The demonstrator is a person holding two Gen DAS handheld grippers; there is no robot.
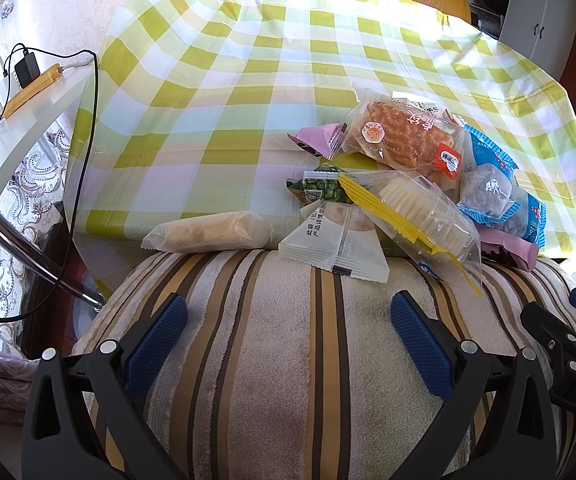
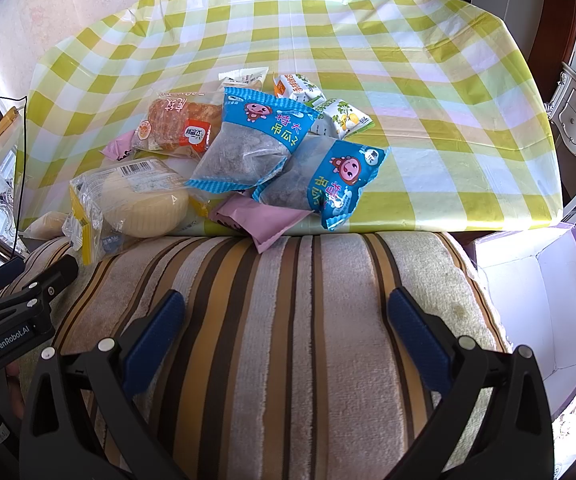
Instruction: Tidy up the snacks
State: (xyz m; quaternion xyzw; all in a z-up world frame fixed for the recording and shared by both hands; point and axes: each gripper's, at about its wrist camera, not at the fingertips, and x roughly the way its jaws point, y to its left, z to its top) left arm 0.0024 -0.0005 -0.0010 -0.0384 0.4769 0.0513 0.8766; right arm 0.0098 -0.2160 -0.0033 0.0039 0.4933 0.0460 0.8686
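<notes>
Beyond the striped towel (image 1: 288, 340), a heap of snack packets (image 2: 248, 152) is seen on the checked tabletop (image 1: 248, 80), near its front edge. Both the left gripper (image 1: 288, 344) and right gripper (image 2: 284, 340) are held back over the towel, fingers apart, nothing gripped. Sorting is judged not yet begun; a reach forward to one packet is called for next, perhaps toward the white box (image 2: 527, 292) right of the towel.

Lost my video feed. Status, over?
Left gripper open, empty. Right gripper open, empty. Snack pile untouched on checked tablecloth. Nothing blocking; white box at right.
</notes>
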